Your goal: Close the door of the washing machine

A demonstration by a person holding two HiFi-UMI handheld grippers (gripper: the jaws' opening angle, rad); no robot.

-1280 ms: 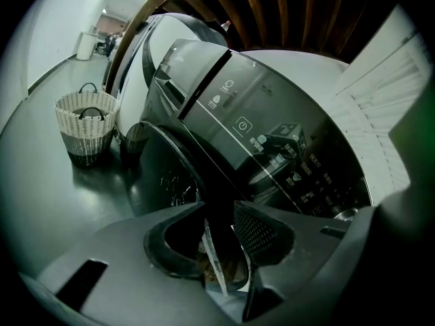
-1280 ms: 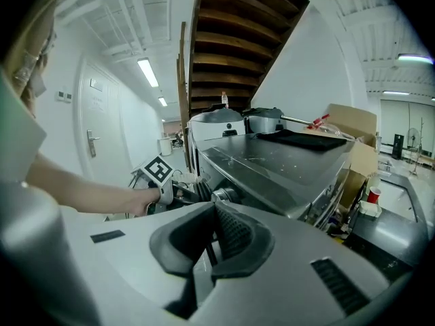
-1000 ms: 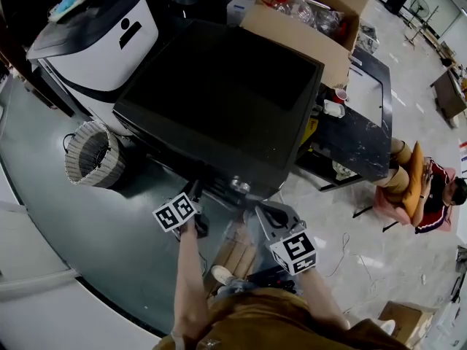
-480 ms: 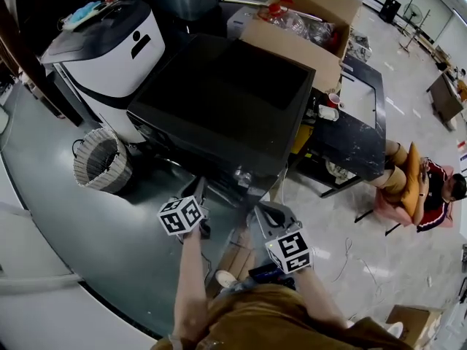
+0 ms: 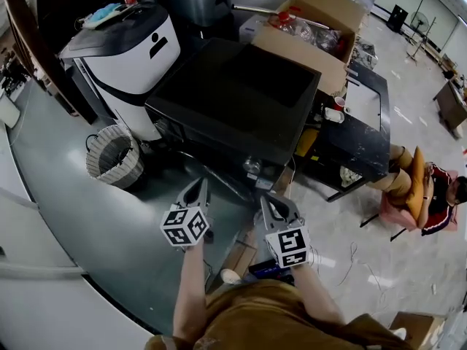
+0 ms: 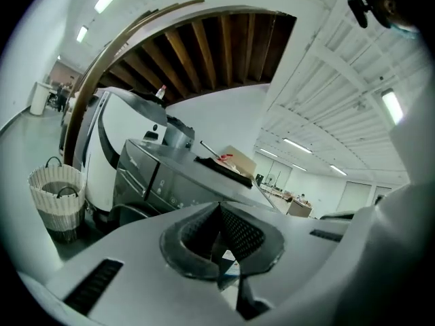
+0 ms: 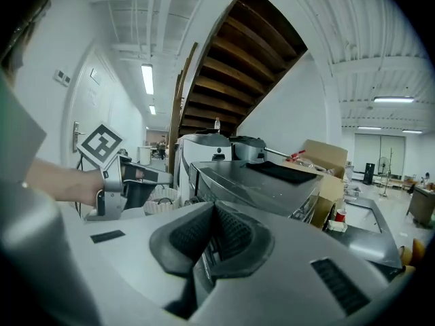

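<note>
Currently the left claw point(image 5: 197, 186) and right claw point(image 5: 267, 204) are both clenched and empty, side by side. Grey floor point(image 5: 109, 217) separates them from the washing machine point(image 5: 241, 93) directly ahead, whose front faces them. A woven basket point(image 5: 114, 155) stands to its left and a black counter point(image 5: 361, 141) to its right. One second earlier, both claws were at the machine's front edge.

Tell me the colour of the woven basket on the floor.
Pale greyish-white basket, seen best in the head view.
</note>
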